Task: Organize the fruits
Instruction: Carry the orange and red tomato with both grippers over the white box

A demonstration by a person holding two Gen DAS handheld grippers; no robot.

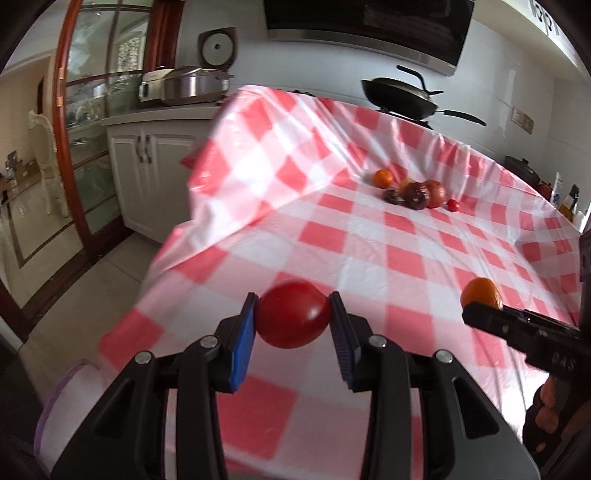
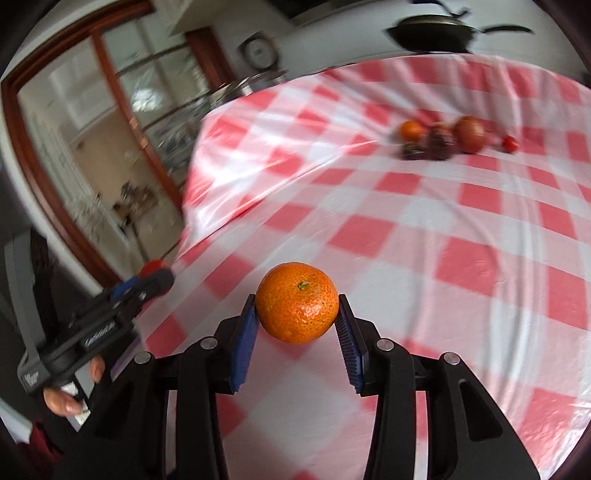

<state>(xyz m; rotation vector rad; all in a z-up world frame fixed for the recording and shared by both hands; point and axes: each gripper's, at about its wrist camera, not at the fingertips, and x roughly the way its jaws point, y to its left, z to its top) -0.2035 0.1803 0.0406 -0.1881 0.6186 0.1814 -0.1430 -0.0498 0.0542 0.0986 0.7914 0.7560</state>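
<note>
Over the cloth, left wrist view:
left gripper: closed on the tomato, one blue pad pressing each side, fruit lifted clear of the cloth.
right gripper: enters from the right of the tomato, gripping the orange at its tip; fingers of a hand show below it.
fruit pile: far beyond the tomato on the cloth, a cluster of an orange fruit, dark wrinkled ones, a brownish-red round one and a small red one at its right end.
pan: behind the pile, at the far edge of the cloth.
cooker: on the cabinet left of the cloth.

Over the cloth, right wrist view:
right gripper: clamped on the orange, stem spot facing up, held above the cloth.
left gripper: left of the orange, blurred, with the tomato showing red at its tip; a hand grips its handle.
fruit pile: far beyond the orange, blurred.
pan: behind the pile.
</note>
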